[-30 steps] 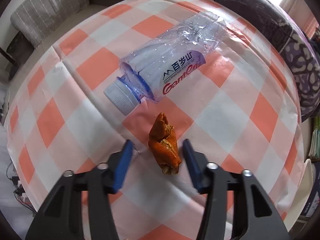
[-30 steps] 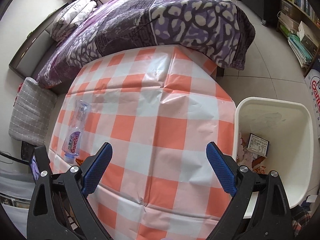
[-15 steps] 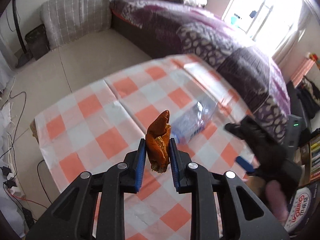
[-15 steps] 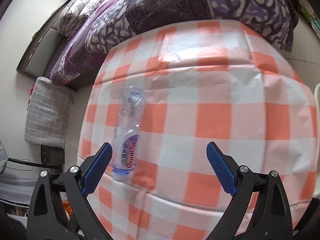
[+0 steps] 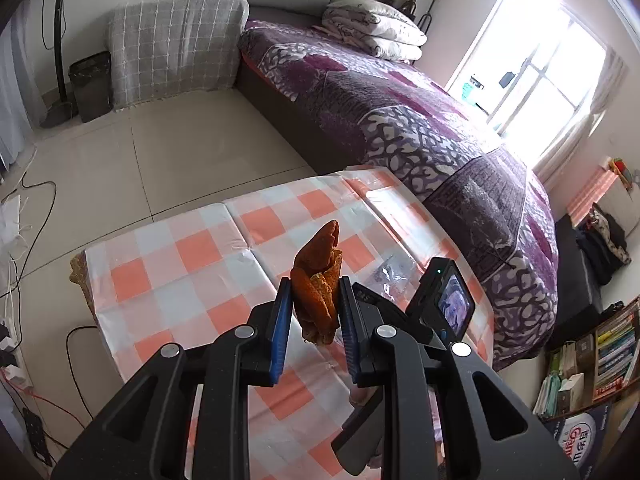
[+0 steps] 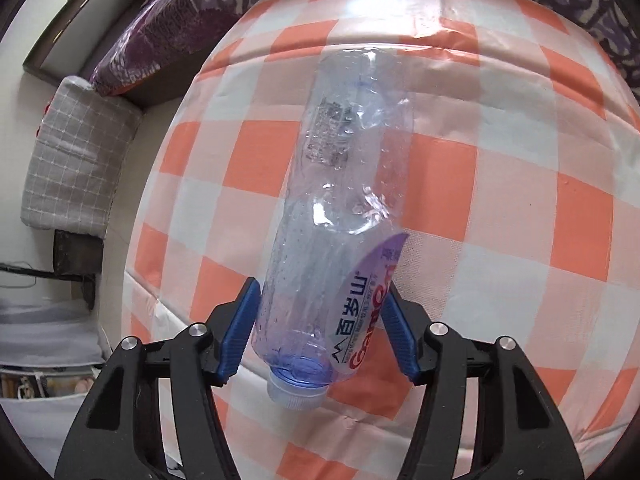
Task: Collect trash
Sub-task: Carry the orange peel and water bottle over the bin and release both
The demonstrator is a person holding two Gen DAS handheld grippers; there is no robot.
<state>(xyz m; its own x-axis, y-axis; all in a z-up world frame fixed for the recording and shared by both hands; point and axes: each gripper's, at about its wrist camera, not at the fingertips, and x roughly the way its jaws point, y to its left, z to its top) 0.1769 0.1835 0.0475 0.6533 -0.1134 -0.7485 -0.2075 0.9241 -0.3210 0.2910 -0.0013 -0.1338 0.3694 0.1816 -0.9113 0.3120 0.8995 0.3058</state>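
left wrist view: the left gripper (image 5: pixel 313 322), with black arms and blue finger pads, is closed narrowly on a crumpled orange-brown piece of dried peel (image 5: pixel 318 288). the peel stands upright between the pads, its pointed tip rising above them, and it is held in the air above the table covered by an orange-and-white checked plastic cloth (image 5: pixel 192 256). to the right of the left gripper, lower over the cloth, part of the right gripper (image 5: pixel 400 320) shows with its small camera screen; a clear crinkled shape lies on the cloth just beyond it. far behind the table stand a bed with a purple patterned cover (image 5: pixel 420 120), a grey checked cushion (image 5: pixel 176 44) and a bright window (image 5: pixel 536 68).

right wrist view: the right gripper (image 6: pixel 320 330) has its blue pads set on either side of a crushed clear plastic water bottle with a purple-and-white label (image 6: pixel 340 216). both pads sit against the bottle's lower body near the label. the bottle lies along the checked cloth (image 6: pixel 520 184), its white cap pointing near and its base far. whether it is lifted off the cloth cannot be told.
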